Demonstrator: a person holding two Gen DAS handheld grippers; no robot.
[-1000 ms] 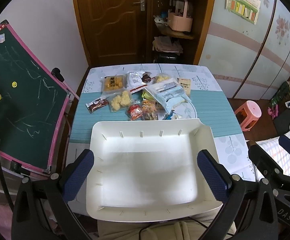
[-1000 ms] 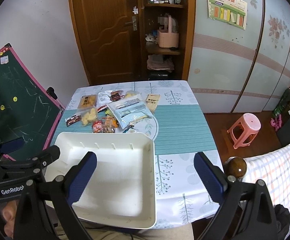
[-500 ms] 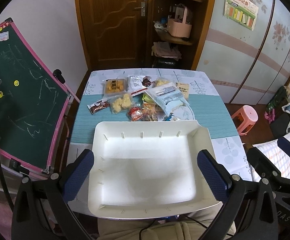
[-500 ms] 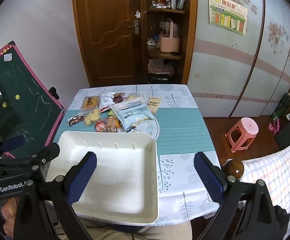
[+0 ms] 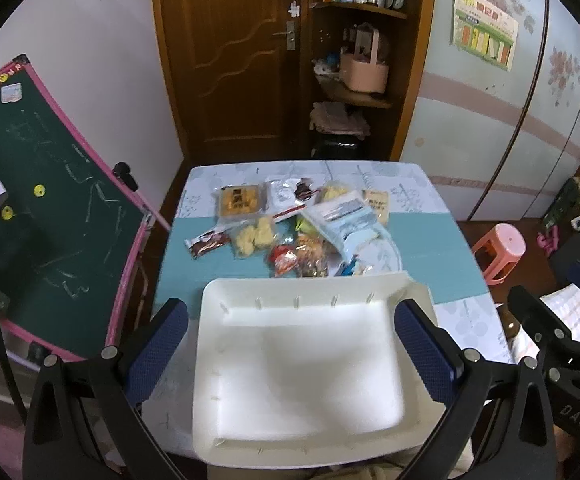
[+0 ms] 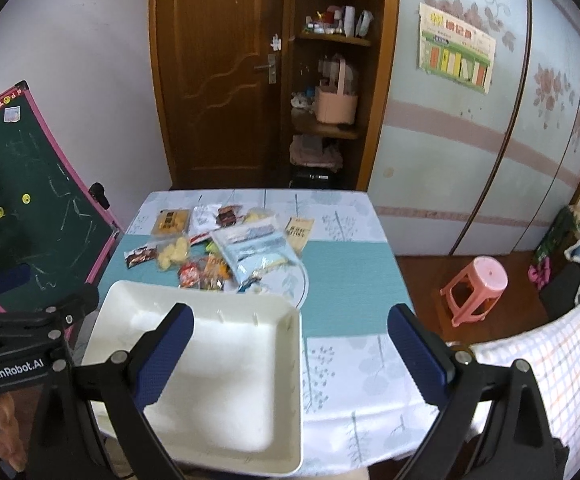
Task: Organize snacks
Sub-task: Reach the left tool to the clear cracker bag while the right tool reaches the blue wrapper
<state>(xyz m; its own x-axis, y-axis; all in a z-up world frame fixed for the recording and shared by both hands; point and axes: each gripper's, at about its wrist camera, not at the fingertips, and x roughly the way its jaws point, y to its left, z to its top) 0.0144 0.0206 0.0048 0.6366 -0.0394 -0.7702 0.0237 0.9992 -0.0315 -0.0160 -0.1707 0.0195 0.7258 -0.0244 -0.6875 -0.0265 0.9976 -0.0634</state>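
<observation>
A white rectangular tray (image 5: pixel 302 364) lies empty at the near edge of the table; it also shows in the right wrist view (image 6: pixel 209 376). Beyond it lies a cluster of snack packets (image 5: pixel 290 232), among them an orange cracker pack (image 5: pixel 239 200), a yellow puff bag (image 5: pixel 255 236), a red packet (image 5: pixel 283 260) and a large pale blue bag (image 5: pixel 346 220). The cluster also shows in the right wrist view (image 6: pixel 225 244). My left gripper (image 5: pixel 290 356) is open above the tray. My right gripper (image 6: pixel 290 360) is open over the tray's right rim. Both hold nothing.
The table (image 6: pixel 346 276) has a teal and white floral cloth. A green chalkboard (image 5: pixel 45 232) leans at the left. A pink stool (image 6: pixel 476 288) stands on the floor at the right, near a checked bedcover (image 6: pixel 542 364). A wooden door (image 5: pixel 229 60) and shelves (image 5: pixel 354 80) are behind.
Both grippers have risen and drawn back from the table, so the tray and snacks look smaller and farther. Nothing on the table has moved.
</observation>
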